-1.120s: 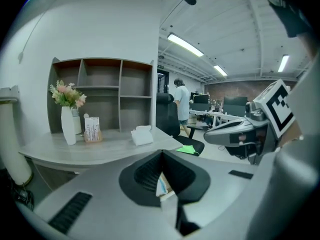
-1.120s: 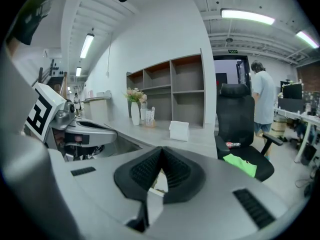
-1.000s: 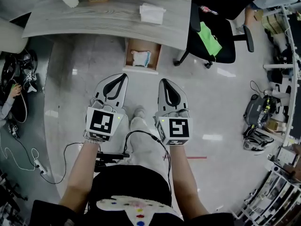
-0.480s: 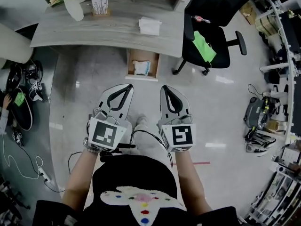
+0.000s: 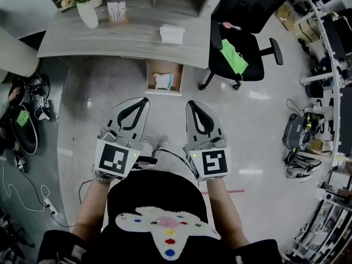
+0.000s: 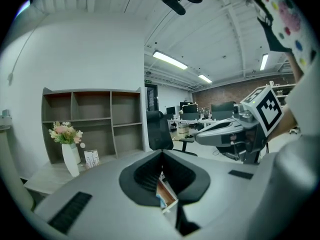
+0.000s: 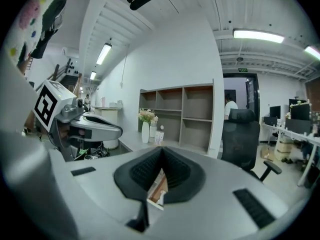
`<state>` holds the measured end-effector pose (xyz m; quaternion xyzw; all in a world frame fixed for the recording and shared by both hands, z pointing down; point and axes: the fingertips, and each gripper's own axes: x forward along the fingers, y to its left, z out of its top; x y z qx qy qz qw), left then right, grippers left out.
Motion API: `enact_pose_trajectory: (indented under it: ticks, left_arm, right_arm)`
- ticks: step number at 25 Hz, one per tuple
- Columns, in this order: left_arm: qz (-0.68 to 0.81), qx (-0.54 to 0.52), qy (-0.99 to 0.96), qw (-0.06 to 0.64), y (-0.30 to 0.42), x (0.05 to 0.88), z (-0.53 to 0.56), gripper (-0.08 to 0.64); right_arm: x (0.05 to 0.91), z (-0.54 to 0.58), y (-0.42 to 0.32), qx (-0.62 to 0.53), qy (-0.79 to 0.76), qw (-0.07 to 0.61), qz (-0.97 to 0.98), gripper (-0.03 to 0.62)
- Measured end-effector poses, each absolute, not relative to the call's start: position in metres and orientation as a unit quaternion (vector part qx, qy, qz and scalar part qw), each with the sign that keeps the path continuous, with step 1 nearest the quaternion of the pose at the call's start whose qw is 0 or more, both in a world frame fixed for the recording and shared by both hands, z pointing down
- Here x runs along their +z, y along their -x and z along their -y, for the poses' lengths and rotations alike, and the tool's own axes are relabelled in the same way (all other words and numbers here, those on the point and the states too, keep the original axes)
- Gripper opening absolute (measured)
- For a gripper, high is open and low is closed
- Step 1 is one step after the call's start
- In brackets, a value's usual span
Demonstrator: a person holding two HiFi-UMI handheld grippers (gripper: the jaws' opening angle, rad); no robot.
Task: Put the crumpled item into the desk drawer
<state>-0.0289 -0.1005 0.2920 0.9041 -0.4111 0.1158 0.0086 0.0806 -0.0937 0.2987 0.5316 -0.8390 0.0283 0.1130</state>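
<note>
The wooden desk drawer (image 5: 163,70) stands pulled out under the grey desk (image 5: 110,37). A crumpled white and blue item (image 5: 164,80) lies inside it. Both grippers hang side by side over the floor, well short of the drawer. My left gripper (image 5: 143,100) is shut with nothing between its jaws, and my right gripper (image 5: 191,103) is shut and empty too. In the left gripper view the closed jaws (image 6: 161,155) point at the drawer (image 6: 166,190). The right gripper view shows its closed jaws (image 7: 161,150) with the drawer (image 7: 159,185) seen below them.
A black office chair (image 5: 242,23) with a green thing (image 5: 234,55) on its seat stands right of the drawer. On the desk are a white vase of flowers (image 5: 85,7), a small card stand (image 5: 116,11) and a white folded paper (image 5: 172,34). Cables and gear lie on the floor at both sides.
The view has drawn back from the desk, so the drawer sits farther off and smaller. Both grippers stayed shut and level beside each other.
</note>
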Motion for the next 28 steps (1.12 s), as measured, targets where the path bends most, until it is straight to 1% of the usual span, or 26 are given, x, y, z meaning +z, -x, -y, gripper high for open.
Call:
enact_pose_trajectory:
  ticks: [9, 13, 28]
  left_arm:
    - [0.422, 0.114, -0.899, -0.012, 0.041, 0.275, 0.106, 0.011]
    - [0.426, 0.095, -0.900, -0.010, 0.041, 0.268, 0.108, 0.012]
    - [0.432, 0.085, -0.898, -0.001, 0.042, 0.264, 0.106, 0.012]
  right_arm:
    - [0.283, 0.091, -0.078, 0.028, -0.527, 0.103, 0.843, 0.005]
    - [0.279, 0.093, -0.080, 0.019, -0.526, 0.106, 0.843, 0.005]
    - [0.264, 0.095, -0.076, 0.003, -0.525, 0.098, 0.846, 0.005]
